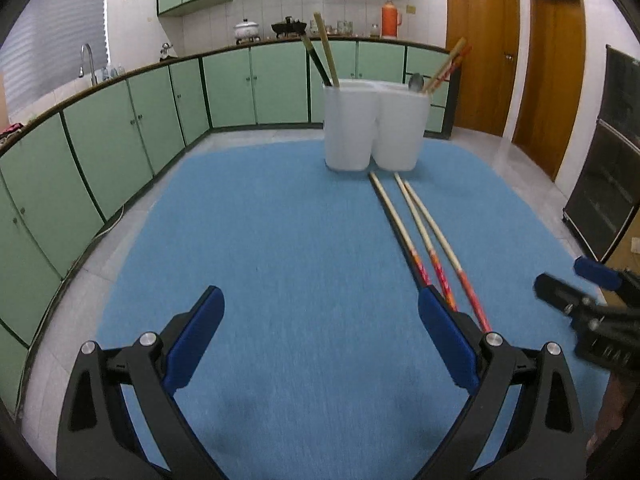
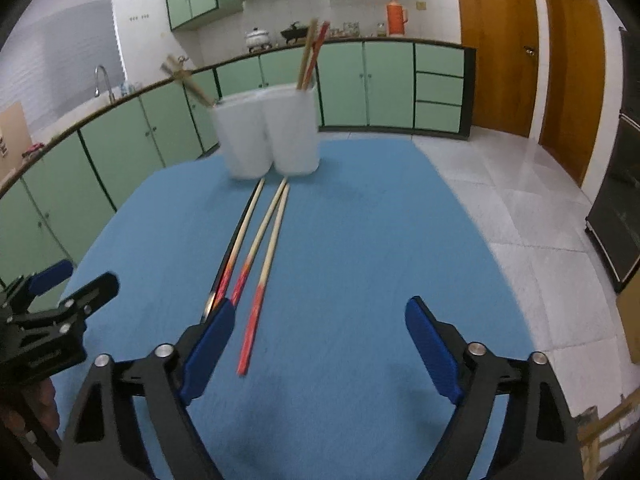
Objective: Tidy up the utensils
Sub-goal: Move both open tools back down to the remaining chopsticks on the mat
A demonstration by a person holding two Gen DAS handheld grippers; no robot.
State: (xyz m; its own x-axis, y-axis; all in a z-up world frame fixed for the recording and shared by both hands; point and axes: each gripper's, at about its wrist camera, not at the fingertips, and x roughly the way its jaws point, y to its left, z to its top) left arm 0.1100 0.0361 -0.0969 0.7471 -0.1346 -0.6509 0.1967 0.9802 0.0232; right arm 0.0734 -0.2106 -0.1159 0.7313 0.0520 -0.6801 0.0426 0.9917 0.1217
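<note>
Both pairs of jaws stand wide apart and hold nothing. The left gripper [image 1: 318,344] hovers low over a blue table mat [image 1: 280,240], and the right gripper [image 2: 320,344] hovers over the same mat beside it.

Three loose chopsticks [image 2: 256,252] lie flat on the mat, nearly parallel, running away from the jaws. Seen from the right gripper, their red-painted ends sit just ahead of its left finger; one red end reaches in between the jaws, close to that finger. Seen from the left gripper, the same sticks lie along the outside of its right finger. There may be a fourth, dark stick beside them; it is hard to tell.

Straight ahead of the jaws, at the far tips of the sticks, stands a white two-cup holder [image 1: 374,128] with more chopsticks [image 1: 326,56] and what looks like a spoon upright inside.

The loose chopsticks are likely light, stiff and thin, with smooth sides that may roll or slip. A hold across the shaft near the middle, one stick at a time, would probably balance best. Lying flat on the soft mat, they leave little room under them for a fingertip.
</note>
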